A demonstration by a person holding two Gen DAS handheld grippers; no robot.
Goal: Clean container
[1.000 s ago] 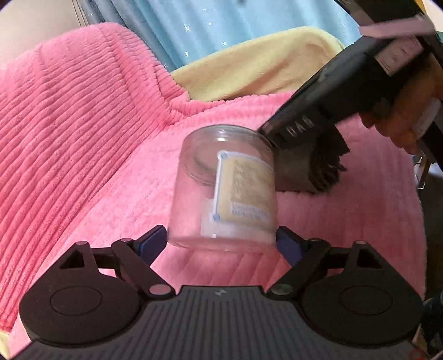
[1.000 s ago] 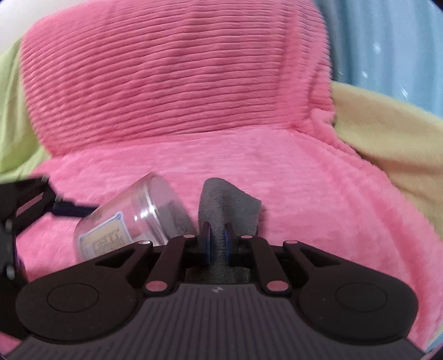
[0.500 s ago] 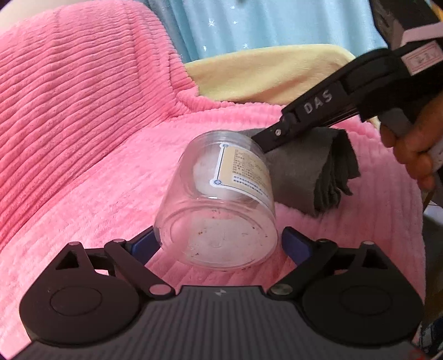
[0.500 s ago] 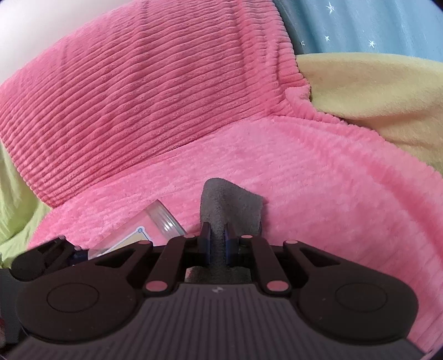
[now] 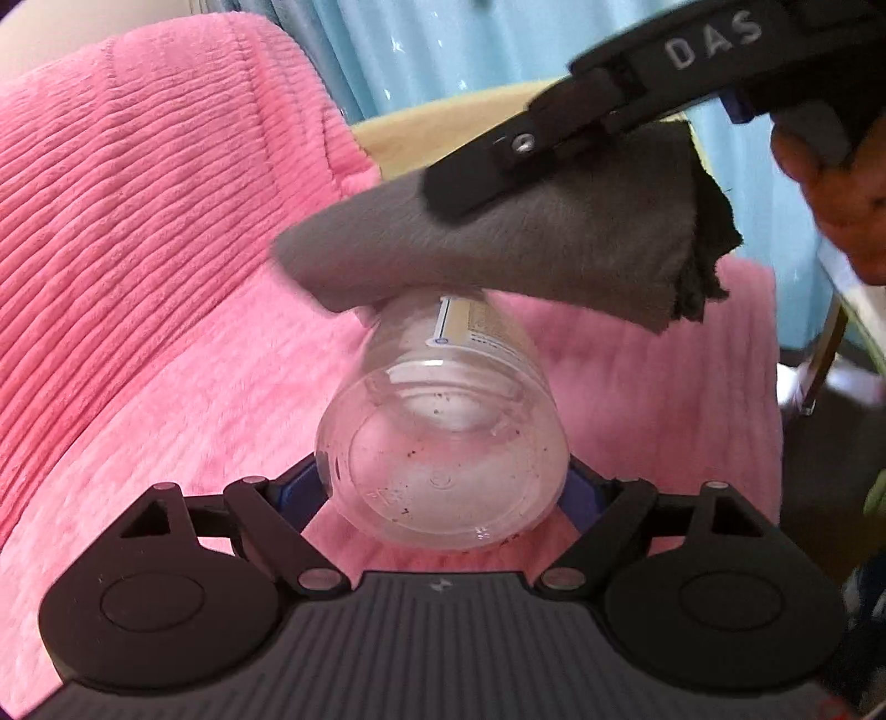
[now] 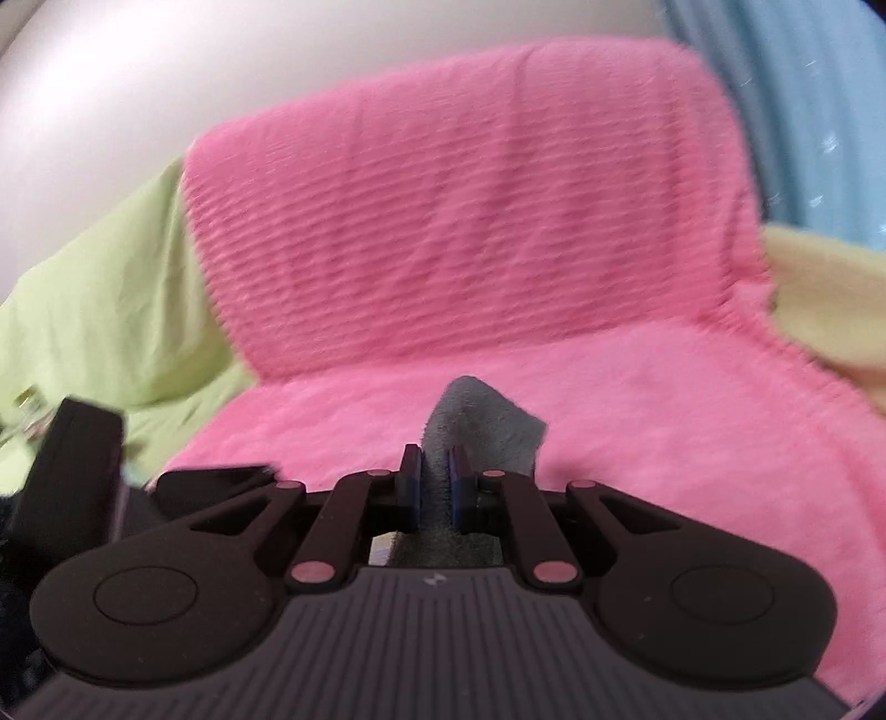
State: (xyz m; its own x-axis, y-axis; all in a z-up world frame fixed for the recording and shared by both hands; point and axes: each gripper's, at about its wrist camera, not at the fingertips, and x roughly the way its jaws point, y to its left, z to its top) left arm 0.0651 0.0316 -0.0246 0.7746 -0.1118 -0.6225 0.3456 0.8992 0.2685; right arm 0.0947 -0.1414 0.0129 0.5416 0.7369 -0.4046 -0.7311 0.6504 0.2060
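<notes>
A clear plastic jar point(image 5: 443, 443) with a pale label and dark specks inside is held tilted, its base toward the left wrist camera. My left gripper point(image 5: 443, 487) is shut on the jar's base. A folded grey cloth point(image 5: 498, 249) rests over the jar's far end, which it hides. My right gripper point(image 6: 434, 487) is shut on the grey cloth point(image 6: 482, 421); seen in the left wrist view, the right gripper point(image 5: 487, 177) reaches in from the upper right. The jar does not show in the right wrist view.
A pink ribbed blanket point(image 5: 138, 249) covers the seat and backrest below. A yellow blanket point(image 6: 819, 299) lies to its right, a green sheet point(image 6: 99, 310) to its left, with a blue curtain point(image 5: 443, 50) behind. A person's hand point(image 5: 841, 183) holds the right gripper.
The left gripper lifted and tipped the jar so its base faces the camera. The right gripper rose and carried the cloth from beside the jar onto its far end.
</notes>
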